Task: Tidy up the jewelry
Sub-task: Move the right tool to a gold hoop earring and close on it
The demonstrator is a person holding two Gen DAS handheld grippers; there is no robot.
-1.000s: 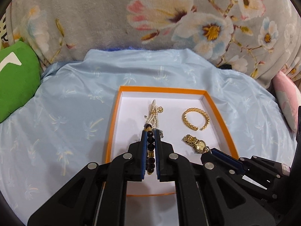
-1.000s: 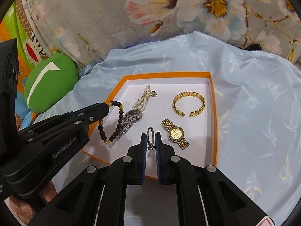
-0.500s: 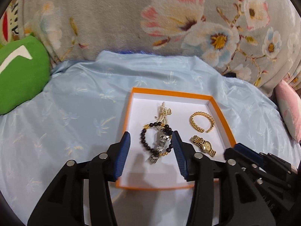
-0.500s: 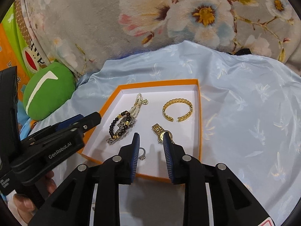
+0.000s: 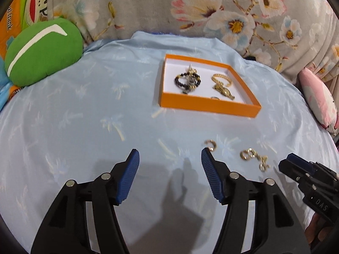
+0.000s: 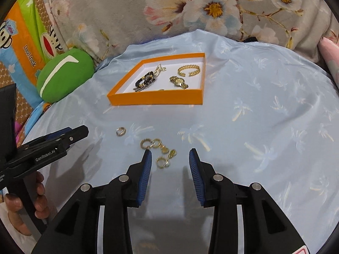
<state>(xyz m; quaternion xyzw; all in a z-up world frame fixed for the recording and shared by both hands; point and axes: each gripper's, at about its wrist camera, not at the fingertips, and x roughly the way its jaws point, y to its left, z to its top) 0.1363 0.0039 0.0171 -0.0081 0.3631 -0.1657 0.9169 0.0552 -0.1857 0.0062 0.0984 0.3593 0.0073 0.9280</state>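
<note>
Orange box (image 6: 156,99) with white interior; pale-blue palm-print sheet (image 6: 254,127); grey floral blanket (image 6: 127,10); green cushion (image 6: 63,74) with white stripe; gold bangle (image 6: 189,70).

My left gripper (image 5: 170,154): jaws spread wide, nothing between pads, held low, pointing forward. My right gripper (image 6: 170,155): jaws apart too, narrower gap, empty. 2 grippers side by side. Hand (image 6: 31,203) wraps left grip handle.

Your left wrist view: low over the blue cloth (image 5: 84,127), facing the floral cushion (image 5: 148,6) | Your right wrist view: alongside, angled leftward | Shared: orange tray (image 5: 208,104) (image 6: 156,100) ahead, loose gold earrings (image 5: 254,158) (image 6: 161,150) near both lenses
</note>
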